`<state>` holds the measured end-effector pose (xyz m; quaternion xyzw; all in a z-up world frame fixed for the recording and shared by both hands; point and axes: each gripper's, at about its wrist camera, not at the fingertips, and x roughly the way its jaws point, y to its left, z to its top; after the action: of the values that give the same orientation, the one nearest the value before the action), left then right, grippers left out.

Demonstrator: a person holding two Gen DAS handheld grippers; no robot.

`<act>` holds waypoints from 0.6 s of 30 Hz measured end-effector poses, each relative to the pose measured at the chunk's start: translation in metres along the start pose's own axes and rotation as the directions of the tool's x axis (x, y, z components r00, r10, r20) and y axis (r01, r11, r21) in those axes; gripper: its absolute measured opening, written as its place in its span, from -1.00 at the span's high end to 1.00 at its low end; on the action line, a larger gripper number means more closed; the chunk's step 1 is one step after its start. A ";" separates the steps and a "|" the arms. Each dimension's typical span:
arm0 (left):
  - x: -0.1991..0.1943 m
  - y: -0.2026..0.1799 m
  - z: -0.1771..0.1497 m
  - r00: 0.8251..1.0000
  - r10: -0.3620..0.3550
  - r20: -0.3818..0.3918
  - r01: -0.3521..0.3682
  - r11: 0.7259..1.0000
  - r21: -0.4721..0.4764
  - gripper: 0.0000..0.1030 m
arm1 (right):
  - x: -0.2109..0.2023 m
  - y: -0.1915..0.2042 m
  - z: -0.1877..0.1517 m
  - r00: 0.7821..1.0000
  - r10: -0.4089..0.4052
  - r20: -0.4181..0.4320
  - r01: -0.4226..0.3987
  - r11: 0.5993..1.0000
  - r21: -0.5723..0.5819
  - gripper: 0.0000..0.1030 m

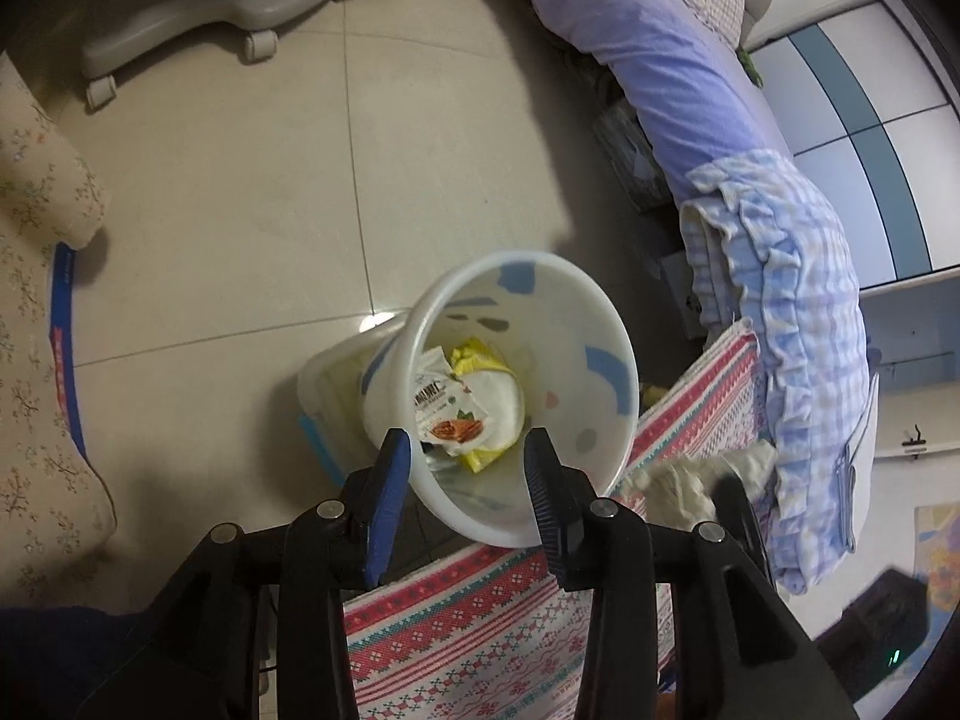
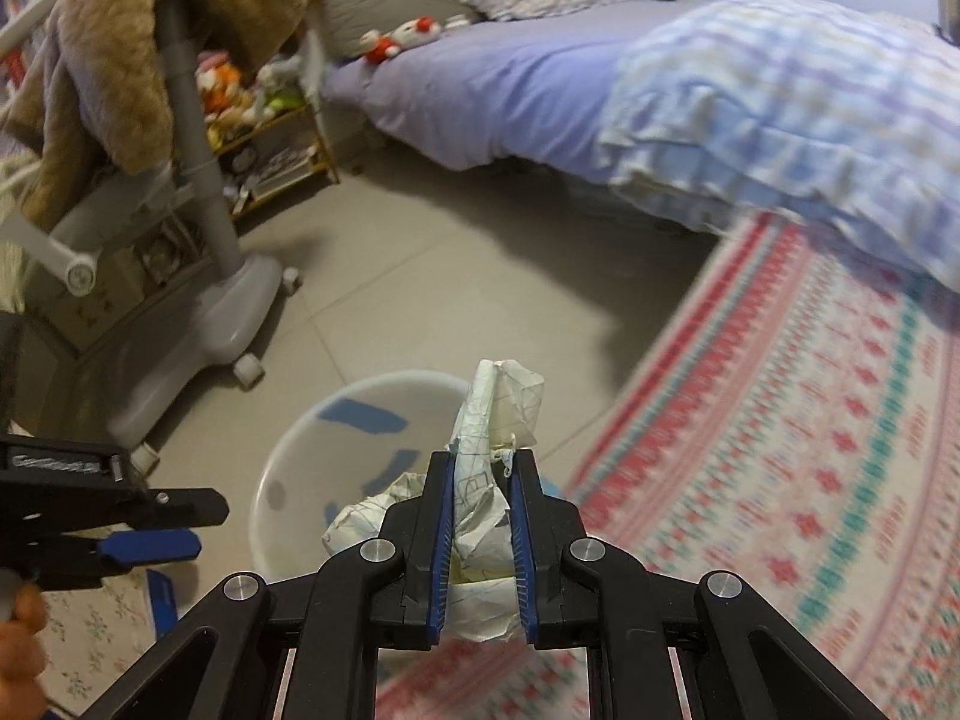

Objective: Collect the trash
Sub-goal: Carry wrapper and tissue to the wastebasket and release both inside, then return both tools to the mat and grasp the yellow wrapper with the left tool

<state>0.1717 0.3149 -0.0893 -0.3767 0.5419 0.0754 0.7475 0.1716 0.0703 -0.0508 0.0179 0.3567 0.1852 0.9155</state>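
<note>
One crumpled paper (image 2: 480,516) is clamped in the right gripper (image 2: 480,462); the left gripper (image 1: 471,450) is parted, empty, over one bin (image 1: 606,324).

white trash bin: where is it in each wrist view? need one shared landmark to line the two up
Left wrist: white trash bin sits at centre, just past the left hand-held gripper, whose jaws are open; wrappers lie inside.
Right wrist: the bin is at lower centre-left, partly hidden by the crumpled paper clamped in the right hand-held gripper.
Shared landmark: the red-patterned rug, next to the bin in both views.
</note>
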 end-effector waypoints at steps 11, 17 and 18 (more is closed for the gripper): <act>-0.010 0.000 0.000 1.000 -0.012 0.023 0.012 1.000 0.004 0.19 | 0.038 0.024 0.003 0.998 0.031 -0.063 -0.033 0.999 -0.038 -0.10; -0.020 -0.013 -0.010 0.998 -0.003 0.062 0.000 0.999 0.048 0.19 | 0.017 -0.002 -0.009 0.997 0.029 -0.072 -0.027 0.999 0.033 -0.10; -0.022 -0.019 -0.015 0.997 0.001 0.075 -0.006 0.998 0.063 0.19 | 0.012 -0.008 -0.011 0.996 0.039 -0.074 -0.035 0.998 0.057 -0.10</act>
<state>0.1610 0.2987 -0.0628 -0.3488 0.5163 0.0735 0.7787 0.1751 0.0663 -0.0680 0.0430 0.3955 0.1928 0.8970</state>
